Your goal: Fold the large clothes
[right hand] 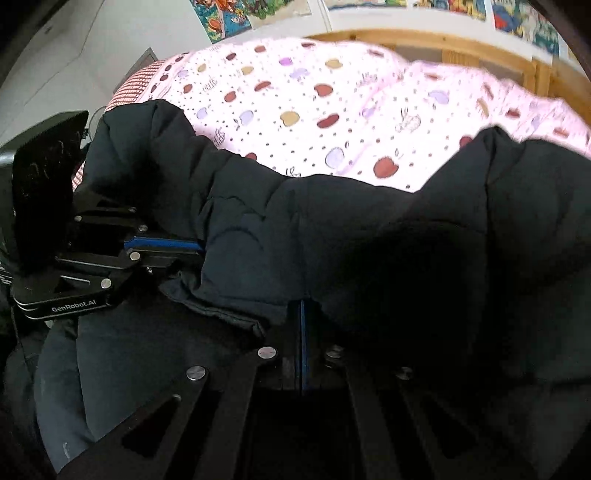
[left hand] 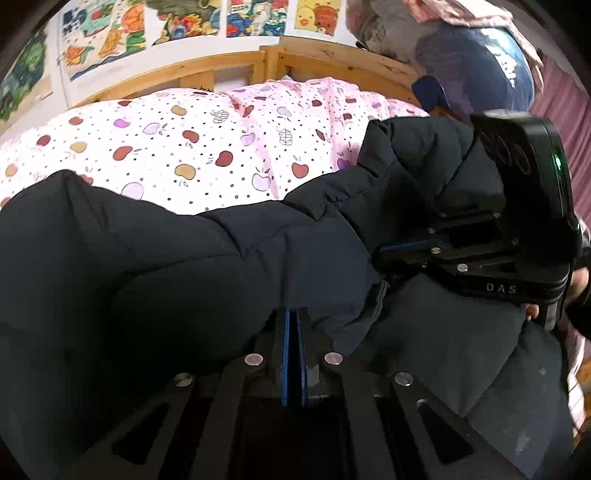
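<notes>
- Dark puffer jacket (left hand: 207, 258) lies bunched on the bed, on top of a pink apple-print duvet (left hand: 192, 147); it fills the lower part of both wrist views.
- Left gripper (left hand: 293, 332): jaws pressed together, blue pads meeting, with a fold of jacket fabric pinched at the tips.
- Right gripper (right hand: 303, 325): jaws likewise closed narrow on a jacket fold; fabric drapes over the tips, so the exact contact point is hidden.
- Each gripper shows in the other's view: right one at (left hand: 461, 258), left one at (right hand: 147, 251), both with blue pads closed against the jacket edge.
- The 2 grippers sit near each other along the same bunched edge.
- Wooden bed frame (left hand: 229, 70) runs behind the duvet; cartoon posters (left hand: 251, 18) hang on the wall above it.
- Pile of clothes (left hand: 480, 62) sits at the far right of the bed.
</notes>
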